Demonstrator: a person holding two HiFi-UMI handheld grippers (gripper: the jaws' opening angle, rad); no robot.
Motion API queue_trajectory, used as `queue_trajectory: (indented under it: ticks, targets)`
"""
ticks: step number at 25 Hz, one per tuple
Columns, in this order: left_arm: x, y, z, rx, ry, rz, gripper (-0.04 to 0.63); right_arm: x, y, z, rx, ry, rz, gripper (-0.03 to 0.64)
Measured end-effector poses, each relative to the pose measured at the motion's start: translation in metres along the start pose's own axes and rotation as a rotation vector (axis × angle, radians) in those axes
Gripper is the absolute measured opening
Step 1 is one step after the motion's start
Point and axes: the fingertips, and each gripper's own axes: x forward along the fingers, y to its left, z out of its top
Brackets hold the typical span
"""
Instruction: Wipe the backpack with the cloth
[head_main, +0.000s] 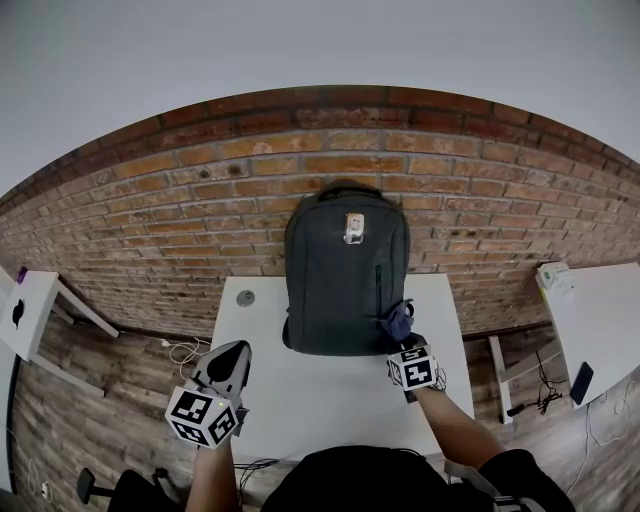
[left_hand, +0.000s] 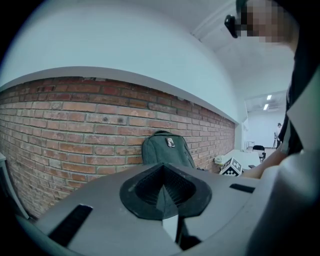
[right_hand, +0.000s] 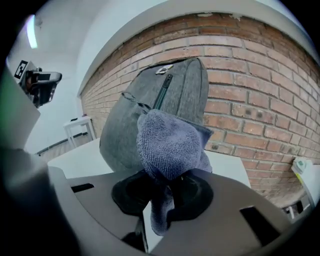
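At the far edge of the table (head_main: 300, 400) the backpack (head_main: 345, 270) stands upright against the brick wall (head_main: 200, 210), so its front is free for wiping. The right gripper (right_hand: 167, 195) is clamped on the cloth (right_hand: 170, 145), just beside the backpack's lower right corner. The left gripper (left_hand: 167, 197), jaws together and empty, hovers aside near the left edge.

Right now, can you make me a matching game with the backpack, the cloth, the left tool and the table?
Things:
1. backpack
2. cloth
3. left tool
4. table

Clues:
A. white
B. shut, holding nothing
C. standing upright by the brick wall
D. pinched in the right tool

Pairs: 1-C, 2-D, 3-B, 4-A
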Motion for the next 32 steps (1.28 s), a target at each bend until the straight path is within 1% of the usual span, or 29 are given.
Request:
queue_trajectory:
  ticks: [3, 6, 9, 16, 19, 22, 27, 32]
  targets:
    - [0.000, -0.001, -0.003, -0.002, 0.005, -0.006, -0.005, 0.001, -0.004, 0.030, 0.017, -0.035, 0.004, 0.060]
    - [-0.001, 0.001, -0.005, -0.005, 0.007, -0.003, -0.005, 0.006, -0.009, 0.050, 0.025, -0.014, 0.000, 0.060]
    - [-0.004, 0.003, -0.006, -0.009, 0.005, 0.008, -0.005, 0.005, -0.011, 0.054, 0.013, 0.003, -0.003, 0.060]
    - [-0.014, 0.018, -0.008, -0.026, 0.004, 0.045, -0.005, 0.000, -0.012, 0.069, 0.022, -0.028, -0.009, 0.060]
    - [-0.016, 0.019, -0.007, -0.027, 0.000, 0.053, -0.005, -0.007, -0.016, 0.090, 0.026, -0.096, 0.003, 0.060]
    - [-0.016, 0.019, -0.007, -0.025, -0.001, 0.053, -0.005, -0.008, -0.022, 0.123, -0.005, -0.162, 0.001, 0.060]
    - [-0.016, 0.016, -0.008, -0.025, 0.000, 0.049, -0.005, -0.005, -0.029, 0.167, -0.045, -0.225, -0.012, 0.060]
    - [-0.018, 0.016, -0.009, -0.027, -0.001, 0.054, -0.005, 0.003, -0.036, 0.216, -0.045, -0.294, 0.006, 0.060]
